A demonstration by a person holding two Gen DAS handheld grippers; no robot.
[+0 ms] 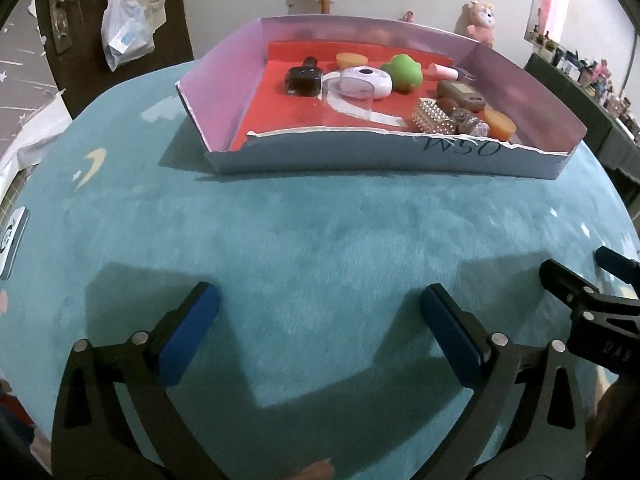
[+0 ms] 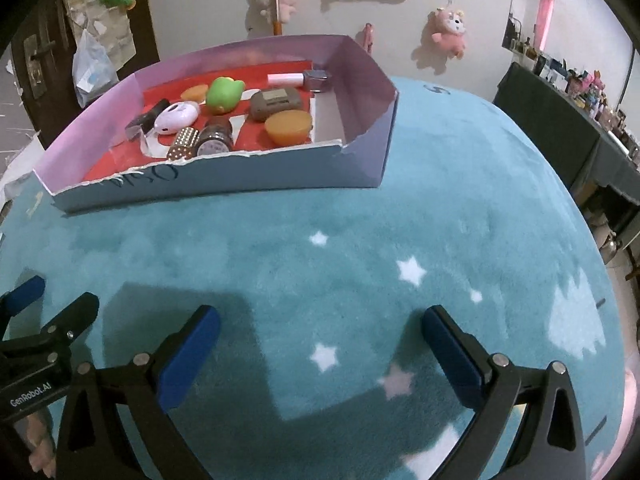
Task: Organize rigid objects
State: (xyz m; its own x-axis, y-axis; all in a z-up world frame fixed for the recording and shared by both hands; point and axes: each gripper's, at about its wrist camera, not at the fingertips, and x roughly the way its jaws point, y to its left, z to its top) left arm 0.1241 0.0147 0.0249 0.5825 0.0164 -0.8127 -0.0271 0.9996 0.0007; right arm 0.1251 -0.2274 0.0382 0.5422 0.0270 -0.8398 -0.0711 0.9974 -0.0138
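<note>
Blue pads are seen spread wide on the left gripper (image 1: 319, 300), with nothing but teal plush rug (image 1: 320, 232) between them; the right gripper (image 2: 320, 322) is likewise held fully apart and empty over the same rug, just beside its partner. Both tools are angled downward, well short of the cardboard tray (image 1: 384, 160). That tray is set on the rug ahead, its long axis running across the view and its torn front wall turned toward the grippers. Inside, on the red lining, a dark bottle (image 1: 303, 79) is laid at the left, its cap pointed toward the far wall. A white oval case (image 1: 365, 82) is found beside it, then a green toy (image 1: 403, 72). A pink tube (image 1: 443, 71) is laid crosswise near the back wall, and an orange cup (image 1: 498, 125) sits at the right front corner.
</note>
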